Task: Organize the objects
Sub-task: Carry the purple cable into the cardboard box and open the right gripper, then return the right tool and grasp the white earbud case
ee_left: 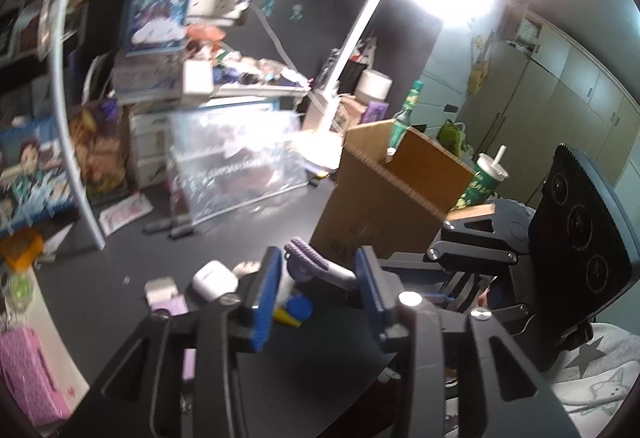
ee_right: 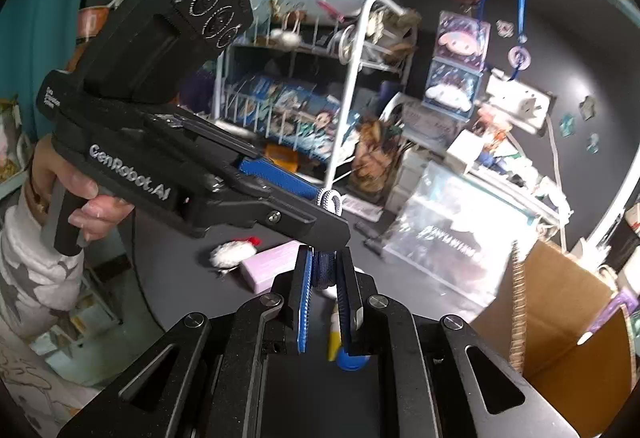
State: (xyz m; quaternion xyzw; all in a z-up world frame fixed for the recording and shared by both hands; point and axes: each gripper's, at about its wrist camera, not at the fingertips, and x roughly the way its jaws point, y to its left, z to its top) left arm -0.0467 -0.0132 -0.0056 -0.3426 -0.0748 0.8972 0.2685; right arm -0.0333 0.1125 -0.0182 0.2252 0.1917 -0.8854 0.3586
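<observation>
From the left wrist camera, my left tool (ee_left: 318,280) is clamped on a purple-and-white cable bundle (ee_left: 316,264), raised above the dark tabletop (ee_left: 224,250), just left of the cardboard box (ee_left: 384,194). A white earbud case (ee_left: 214,280) lies below.

From the right wrist camera, my right tool (ee_right: 322,278) is clenched on the dark-blue braided part of the cable bundle (ee_right: 323,270), directly under the left tool's tip.

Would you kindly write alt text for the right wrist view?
The right tool is shut on a dark blue braided cord, which the left tool also grips higher up. Below lies a cluttered dark desk, an open cardboard box at right.
</observation>
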